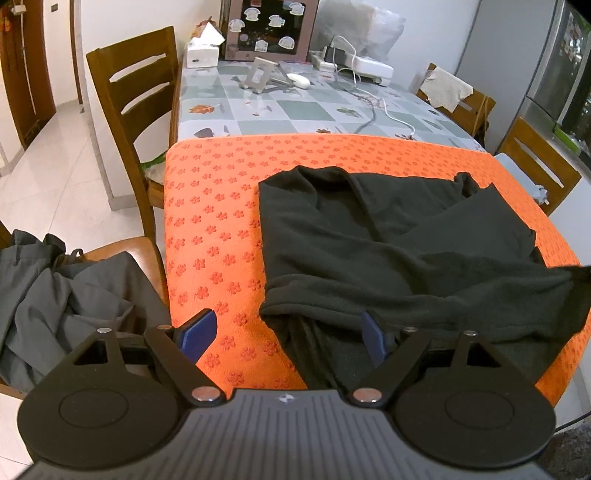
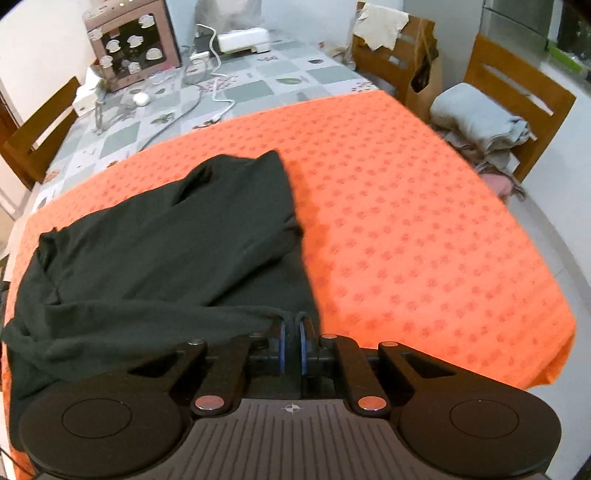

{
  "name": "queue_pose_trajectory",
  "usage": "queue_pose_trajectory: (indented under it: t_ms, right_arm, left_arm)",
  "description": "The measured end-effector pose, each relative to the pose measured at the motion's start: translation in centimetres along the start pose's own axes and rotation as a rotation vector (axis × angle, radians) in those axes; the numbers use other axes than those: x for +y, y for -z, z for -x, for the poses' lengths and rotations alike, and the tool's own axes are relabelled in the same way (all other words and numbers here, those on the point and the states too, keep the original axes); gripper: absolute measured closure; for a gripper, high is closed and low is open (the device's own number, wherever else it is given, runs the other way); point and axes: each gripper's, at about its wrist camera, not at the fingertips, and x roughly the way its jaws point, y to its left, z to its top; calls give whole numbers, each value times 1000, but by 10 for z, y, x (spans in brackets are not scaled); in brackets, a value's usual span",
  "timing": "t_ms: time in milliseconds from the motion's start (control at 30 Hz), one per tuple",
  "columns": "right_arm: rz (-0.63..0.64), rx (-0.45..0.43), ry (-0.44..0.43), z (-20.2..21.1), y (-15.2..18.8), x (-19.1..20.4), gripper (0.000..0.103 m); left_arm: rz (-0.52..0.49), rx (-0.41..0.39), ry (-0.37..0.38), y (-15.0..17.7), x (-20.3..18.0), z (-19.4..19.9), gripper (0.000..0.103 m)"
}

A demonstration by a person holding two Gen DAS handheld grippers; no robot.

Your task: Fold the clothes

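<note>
A black fleece garment [image 1: 388, 236] lies partly folded on the orange flowered mat [image 1: 210, 206]. My left gripper [image 1: 288, 332] is open at the garment's near left corner; its right finger [image 1: 371, 334] touches the hem, its left finger [image 1: 199, 332] is over the mat. In the right wrist view the same garment [image 2: 155, 251] covers the mat's [image 2: 406, 221] left half. My right gripper [image 2: 291, 345] is shut on the garment's near right edge, with cloth pinched between the blue pads.
A grey garment [image 1: 55, 302] lies on the wooden chair at the left. Folded clothes [image 2: 476, 122] are stacked on a chair at the right. Beyond the mat, the checked tablecloth [image 1: 295, 107] holds cables, a white box and a sticker-covered carton [image 1: 269, 29].
</note>
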Motion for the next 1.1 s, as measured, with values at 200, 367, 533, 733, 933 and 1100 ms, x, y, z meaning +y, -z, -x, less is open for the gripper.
queue_pose_trajectory:
  t_ms: [200,367,533,733,933,1100]
  right_arm:
    - [57,51,22,-7,-9,5,65]
    - [121,3,-80,5,-29,31,60]
    - [215,-10,-236,5,-50,73,60]
    - [351,16,-401,-15,-70,143,60]
    - [490,44,-498,-40,-84,211,60]
    - [579,109,-562,-72,-87,259,60]
  left_arm:
    - [-43,-13,7,0,-7,-2,15]
    - [-77,-15,24,2,-8,-7,16]
    - [-129,-23,12,4,-7,-9,21]
    - [-162,-32,-9,5,2,-15,38]
    - [-217,-43,21,3,10,-22,58]
    - [-246,-41,61,0,10,-35,71]
